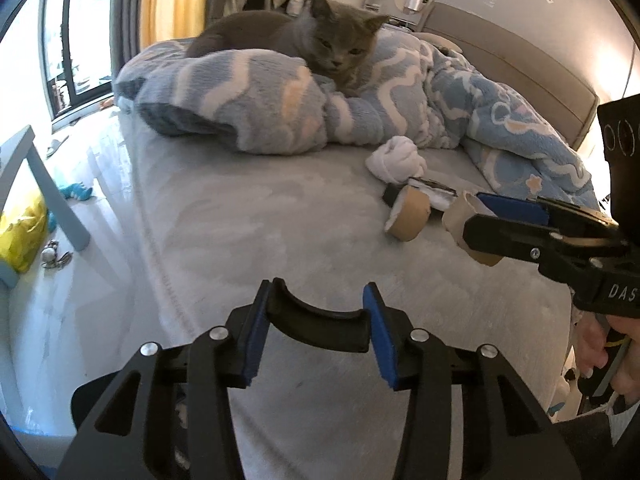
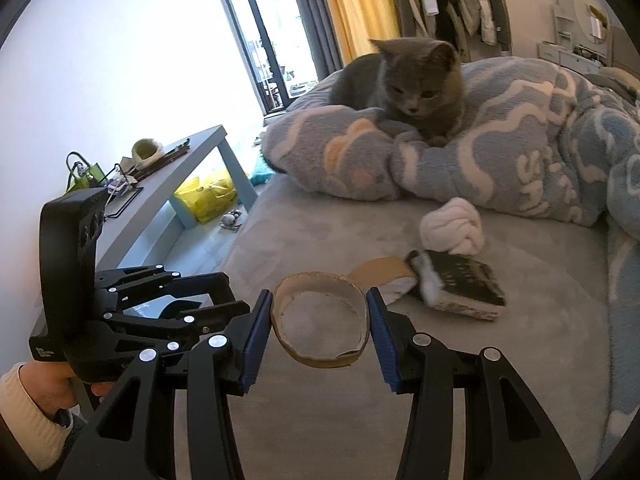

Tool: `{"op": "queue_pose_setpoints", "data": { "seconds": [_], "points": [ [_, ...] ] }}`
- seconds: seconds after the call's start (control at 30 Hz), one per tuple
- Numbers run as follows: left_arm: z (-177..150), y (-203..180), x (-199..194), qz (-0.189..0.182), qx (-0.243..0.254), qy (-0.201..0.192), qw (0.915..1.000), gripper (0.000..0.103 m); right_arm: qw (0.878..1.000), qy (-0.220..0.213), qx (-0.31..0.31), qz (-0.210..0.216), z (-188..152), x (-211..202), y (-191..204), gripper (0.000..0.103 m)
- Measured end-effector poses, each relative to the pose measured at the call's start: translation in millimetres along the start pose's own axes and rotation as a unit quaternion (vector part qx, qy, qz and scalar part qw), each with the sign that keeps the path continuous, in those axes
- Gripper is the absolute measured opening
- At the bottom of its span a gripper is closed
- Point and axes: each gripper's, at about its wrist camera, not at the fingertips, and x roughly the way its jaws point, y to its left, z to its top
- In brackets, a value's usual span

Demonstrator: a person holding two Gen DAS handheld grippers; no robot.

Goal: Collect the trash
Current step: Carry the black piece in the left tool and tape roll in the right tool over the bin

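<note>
The right gripper (image 2: 318, 328) has its blue pads clamped on a squashed brown cardboard tape-roll core (image 2: 320, 320), lower middle of the right wrist view, the ring lifted clear of the grey bedsheet (image 2: 320, 420). The left wrist view shows the same core (image 1: 464, 220) at the right edge, pinched in that gripper (image 1: 476, 220).

The left gripper (image 1: 316, 320), bottom centre of its own view, is clamped on a curved black plastic fragment (image 1: 320, 322), pads pressing both ends.

So the pick-up step looks done for these two pieces. Still on the sheet, right of centre: a second brown cardboard roll (image 1: 408, 216), a black-and-white fluffy pad (image 2: 460, 284) and a knotted white cloth bundle (image 2: 452, 226). A grey cat (image 2: 408, 84) watches from the blue-and-white fleece blanket (image 2: 500, 152), upper middle.

Next move, by my reckoning: carry both pieces to a bin. None shows here, though a yellow plastic bag (image 2: 208, 196) sits under the grey side table (image 2: 168, 184) at mid-left. Keep both grips firm; that squashed ring could slip.
</note>
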Motion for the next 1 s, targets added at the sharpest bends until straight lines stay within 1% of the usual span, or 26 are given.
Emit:
{"op": "queue_pose_setpoints", "data": {
  "seconds": [0.2, 0.4, 0.7, 0.87, 1.0],
  "points": [
    [-13.4, 19.9, -23.5, 0.023, -0.012, -0.004, 0.9997, 0.049, 1.000, -0.001, -0.007, 0.011, -0.8, 6.0, 24.2, 0.048],
    [-29.0, 43.3, -40.1, 0.046, -0.026, 0.002, 0.9986, 0.049, 1.000, 0.000, -0.017, 0.026, -0.5, 14.0, 51.3, 0.048],
    [-58.9, 87.2, -49.2, 0.078, -0.053, 0.032, 0.9950, 0.049, 0.998, 0.005, -0.034, 0.048, 3.5, 33.6, 95.5, 0.048],
    [-77.7, 117.2, -52.1, 0.091, -0.077, 0.053, 0.9915, 0.049, 0.997, 0.011, -0.047, 0.066, 7.1, 49.8, 127.1, 0.048],
    [-91.9, 137.1, -50.2, 0.102, -0.085, 0.072, 0.9885, 0.049, 0.995, 0.018, -0.060, 0.077, 8.6, 63.3, 149.2, 0.048]
  ]
}}
